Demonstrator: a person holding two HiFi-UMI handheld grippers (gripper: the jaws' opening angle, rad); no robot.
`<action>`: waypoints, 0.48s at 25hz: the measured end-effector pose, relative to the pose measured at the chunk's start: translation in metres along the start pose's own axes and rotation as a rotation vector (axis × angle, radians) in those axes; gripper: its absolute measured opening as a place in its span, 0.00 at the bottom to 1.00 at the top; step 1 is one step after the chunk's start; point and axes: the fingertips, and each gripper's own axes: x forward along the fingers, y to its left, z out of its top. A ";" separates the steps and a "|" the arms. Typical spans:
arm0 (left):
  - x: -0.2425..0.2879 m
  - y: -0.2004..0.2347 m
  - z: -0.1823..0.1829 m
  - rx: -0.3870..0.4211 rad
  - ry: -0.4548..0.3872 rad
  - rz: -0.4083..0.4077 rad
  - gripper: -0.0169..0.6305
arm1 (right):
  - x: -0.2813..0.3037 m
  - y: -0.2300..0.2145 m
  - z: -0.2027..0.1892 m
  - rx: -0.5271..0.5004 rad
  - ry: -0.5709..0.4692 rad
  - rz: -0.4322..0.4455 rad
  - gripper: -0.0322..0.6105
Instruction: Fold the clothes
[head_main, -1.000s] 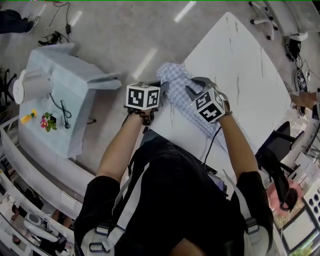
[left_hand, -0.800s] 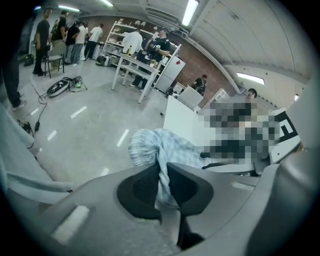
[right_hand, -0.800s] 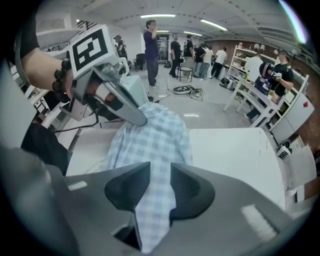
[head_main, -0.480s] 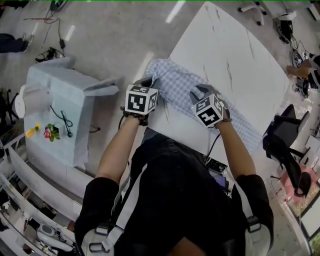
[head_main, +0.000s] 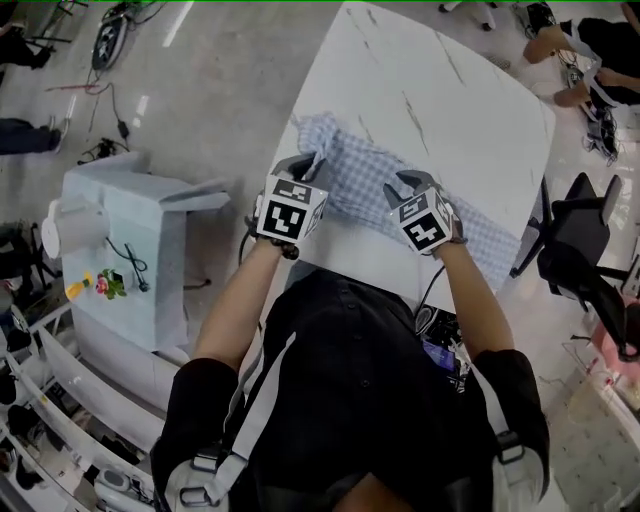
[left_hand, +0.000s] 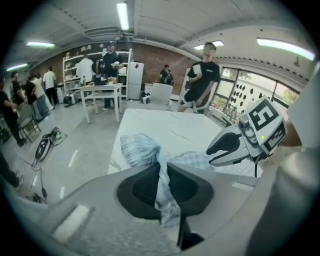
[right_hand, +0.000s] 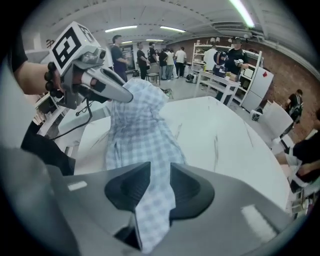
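Head view: the left gripper (head_main: 301, 166) and right gripper (head_main: 409, 186) hold the near edge of the checked shirt (head_main: 362, 172), which stretches between them; the rest lies beyond the jaws on the white table (head_main: 445, 95).

Left gripper view: the jaws are clenched on a bunched fold, with cloth hanging below them.

Right gripper view: the jaws pinch a flat strip of the checked cloth.

To fold well, I judge both grips should stay firm, level and evenly spread, so the edge lands straight without sagging.
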 end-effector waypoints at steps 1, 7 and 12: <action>0.003 -0.015 0.004 0.051 0.004 -0.006 0.09 | -0.010 -0.004 -0.013 0.029 -0.006 -0.008 0.25; 0.029 -0.120 0.004 0.215 0.029 -0.085 0.09 | -0.059 -0.028 -0.088 0.144 -0.015 -0.040 0.25; 0.047 -0.196 -0.017 0.360 0.081 -0.145 0.09 | -0.086 -0.037 -0.134 0.233 -0.034 -0.055 0.25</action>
